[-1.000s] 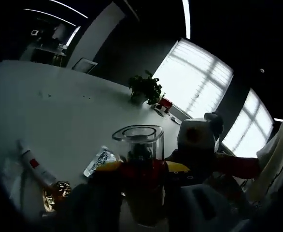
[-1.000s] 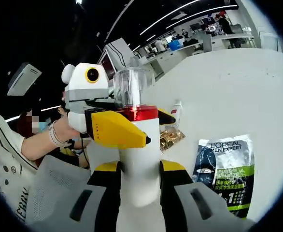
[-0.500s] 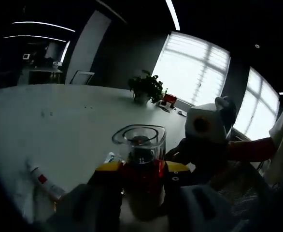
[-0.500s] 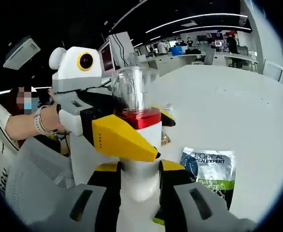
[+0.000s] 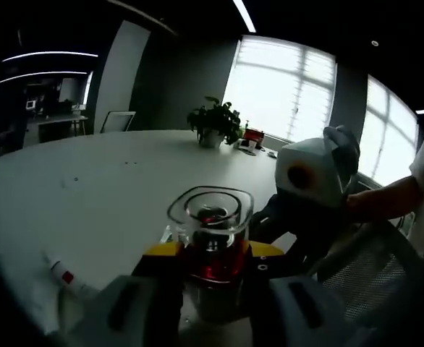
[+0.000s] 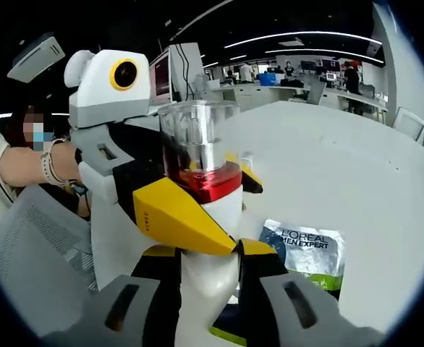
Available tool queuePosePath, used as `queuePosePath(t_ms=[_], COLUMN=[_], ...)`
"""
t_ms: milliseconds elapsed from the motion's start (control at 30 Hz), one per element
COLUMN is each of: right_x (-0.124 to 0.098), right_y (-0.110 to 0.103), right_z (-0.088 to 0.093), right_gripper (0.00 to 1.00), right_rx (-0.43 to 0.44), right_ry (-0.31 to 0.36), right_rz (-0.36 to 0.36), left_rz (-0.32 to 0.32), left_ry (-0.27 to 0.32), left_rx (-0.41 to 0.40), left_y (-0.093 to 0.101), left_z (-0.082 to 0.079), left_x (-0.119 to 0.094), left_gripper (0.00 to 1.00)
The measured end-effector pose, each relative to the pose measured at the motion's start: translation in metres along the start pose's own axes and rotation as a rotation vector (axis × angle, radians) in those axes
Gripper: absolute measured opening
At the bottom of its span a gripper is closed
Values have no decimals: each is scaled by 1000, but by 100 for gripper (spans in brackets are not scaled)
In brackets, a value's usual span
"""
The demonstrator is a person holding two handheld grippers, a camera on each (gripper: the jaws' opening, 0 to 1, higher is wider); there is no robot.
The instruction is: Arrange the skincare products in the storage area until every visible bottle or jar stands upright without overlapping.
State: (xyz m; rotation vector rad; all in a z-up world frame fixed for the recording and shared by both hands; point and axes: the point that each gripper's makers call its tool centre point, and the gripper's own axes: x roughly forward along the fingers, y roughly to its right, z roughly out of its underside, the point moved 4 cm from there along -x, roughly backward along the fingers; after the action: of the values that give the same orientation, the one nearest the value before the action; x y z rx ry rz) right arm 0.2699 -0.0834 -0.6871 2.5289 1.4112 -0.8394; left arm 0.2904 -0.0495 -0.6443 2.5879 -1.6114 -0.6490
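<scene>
A white bottle (image 6: pixel 223 210) with a red band and a clear cap (image 6: pixel 194 134) is held above the white table (image 6: pixel 342 173). My right gripper (image 6: pixel 208 253) is shut on its white body from below. My left gripper (image 6: pixel 237 213) comes in from the left, its yellow-tipped jaws shut around the bottle just under the red band. In the left gripper view the clear cap (image 5: pixel 212 217) points at the camera, with my left gripper (image 5: pixel 212 253) shut on the red band. My right gripper (image 5: pixel 268 230) reaches in from the right.
A L'Oreal Men Expert sachet (image 6: pixel 302 249) lies flat on the table beside the bottle. A white tube (image 5: pixel 64 278) with a red mark lies at the lower left. A potted plant (image 5: pixel 213 126) stands far back. Mesh chair backs (image 5: pixel 364 267) (image 6: pixel 31 246) flank the person.
Both hands have swung together with the bottle, so the table looks more level and the sachet sits lower. Both grips on the bottle are unchanged.
</scene>
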Motion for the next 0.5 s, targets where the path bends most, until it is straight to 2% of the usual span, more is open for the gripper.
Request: queuePosePath(t_ms=[167,500], right_x=[0,-1], right_y=[3,8], right_z=[-1,-2], right_gripper=[29,29], right_rx=[-49,-84], right_ry=[0,7], right_rz=[16,42], left_rz=[-4,-11], left_ry=[5,-10], left_rx=[18,71], left_y=[-2,-3], left_z=[-1,-5], left_x=[1,8], left_gripper=[28,28])
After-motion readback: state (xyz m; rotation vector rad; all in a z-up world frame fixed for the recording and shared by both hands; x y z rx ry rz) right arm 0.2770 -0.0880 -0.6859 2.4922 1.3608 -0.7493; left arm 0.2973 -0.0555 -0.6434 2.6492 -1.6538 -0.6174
